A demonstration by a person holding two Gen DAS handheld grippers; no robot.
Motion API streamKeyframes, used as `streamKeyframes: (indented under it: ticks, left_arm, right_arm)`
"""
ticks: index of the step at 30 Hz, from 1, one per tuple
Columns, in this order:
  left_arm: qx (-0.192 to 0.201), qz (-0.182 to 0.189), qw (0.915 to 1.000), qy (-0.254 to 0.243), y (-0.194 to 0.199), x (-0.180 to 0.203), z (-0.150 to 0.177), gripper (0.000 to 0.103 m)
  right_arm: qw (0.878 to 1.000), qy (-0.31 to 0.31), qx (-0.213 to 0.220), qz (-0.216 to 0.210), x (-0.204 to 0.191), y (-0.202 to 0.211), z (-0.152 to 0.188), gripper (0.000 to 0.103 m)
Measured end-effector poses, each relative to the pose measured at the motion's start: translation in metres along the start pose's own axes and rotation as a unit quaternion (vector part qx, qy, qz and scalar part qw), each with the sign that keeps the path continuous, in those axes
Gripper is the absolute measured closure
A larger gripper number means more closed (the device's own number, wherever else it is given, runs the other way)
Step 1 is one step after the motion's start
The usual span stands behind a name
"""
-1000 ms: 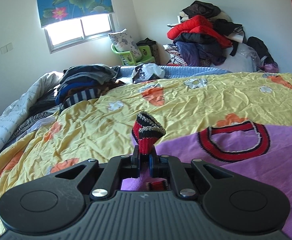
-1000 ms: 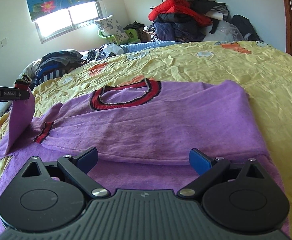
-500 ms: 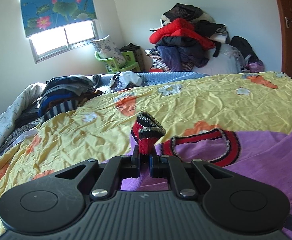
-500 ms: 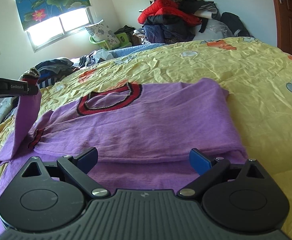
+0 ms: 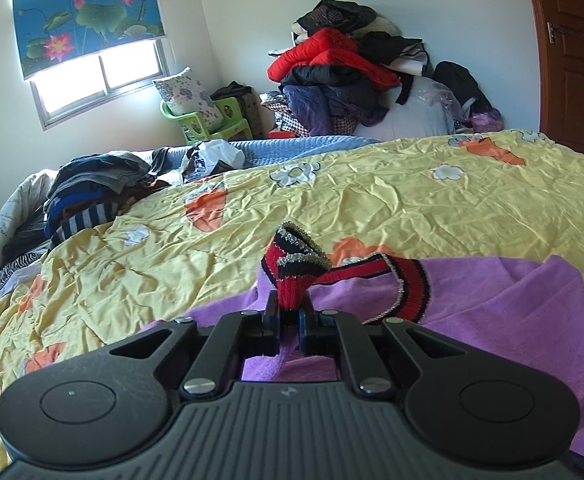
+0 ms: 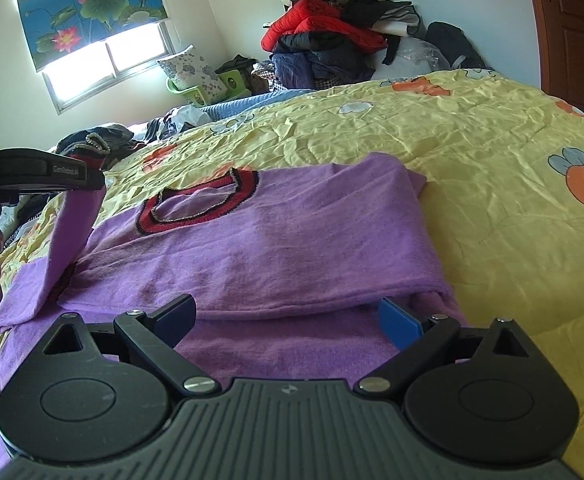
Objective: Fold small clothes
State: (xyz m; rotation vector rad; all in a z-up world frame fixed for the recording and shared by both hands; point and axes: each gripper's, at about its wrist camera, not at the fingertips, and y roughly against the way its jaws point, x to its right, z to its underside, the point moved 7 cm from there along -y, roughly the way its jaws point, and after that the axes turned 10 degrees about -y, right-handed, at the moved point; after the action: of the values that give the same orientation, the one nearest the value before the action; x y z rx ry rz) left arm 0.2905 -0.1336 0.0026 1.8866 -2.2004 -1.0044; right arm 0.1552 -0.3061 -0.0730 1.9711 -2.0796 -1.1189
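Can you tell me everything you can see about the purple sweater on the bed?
The purple sweater looks soft and knitted, with a red-and-black striped neckline and matching striped cuff edged in sparkly thread. It lies on the yellow bedspread, its body already folded over itself. The left gripper is shut on the cuff, lifting that sleeve up. The right gripper is open, just above the sweater's near edge.

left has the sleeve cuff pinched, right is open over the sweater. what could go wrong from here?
1. The left tool grips only the tip of the striped cuff; the knit could slip out mid-fold.
2. The lifted sleeve may drag the purple sweater, undoing its folded edge.
3. The right tool is open and pins nothing, so the body may shift on the wrinkled yellow quilt.
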Motion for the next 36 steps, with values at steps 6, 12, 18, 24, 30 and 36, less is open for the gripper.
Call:
streamKeyframes:
  ticks: [6, 12, 18, 24, 30, 36]
  left_arm:
    - [-0.004, 0.013, 0.9999, -0.002, -0.003, 0.013, -0.004, 0.095]
    - [-0.001, 0.021, 0.9998, -0.006, -0.003, 0.028, -0.011, 0.095]
    - [-0.006, 0.031, 0.9995, -0.01, -0.007, 0.044, -0.012, 0.095]
    - [-0.008, 0.037, 0.9991, -0.016, -0.008, 0.061, -0.016, 0.095]
    - [-0.006, 0.044, 0.9988, -0.021, -0.008, 0.077, -0.023, 0.095]
    - [-0.008, 0.05, 0.9983, -0.029, -0.011, 0.094, -0.026, 0.095]
  right_arm:
    - [1.0, -0.006, -0.001, 0.0, 0.005, 0.0, 0.001, 0.007]
    - [1.0, -0.007, 0.0, 0.0, 0.009, 0.002, 0.001, 0.007]
    - [1.0, -0.013, 0.0, 0.003, 0.016, 0.004, 0.001, 0.007]
    - [1.0, -0.019, 0.004, 0.004, 0.025, 0.008, 0.0, 0.007]
    - [1.0, -0.02, 0.005, 0.004, 0.03, 0.01, -0.001, 0.007]
    - [1.0, -0.023, 0.008, 0.009, 0.04, 0.014, -0.001, 0.007]
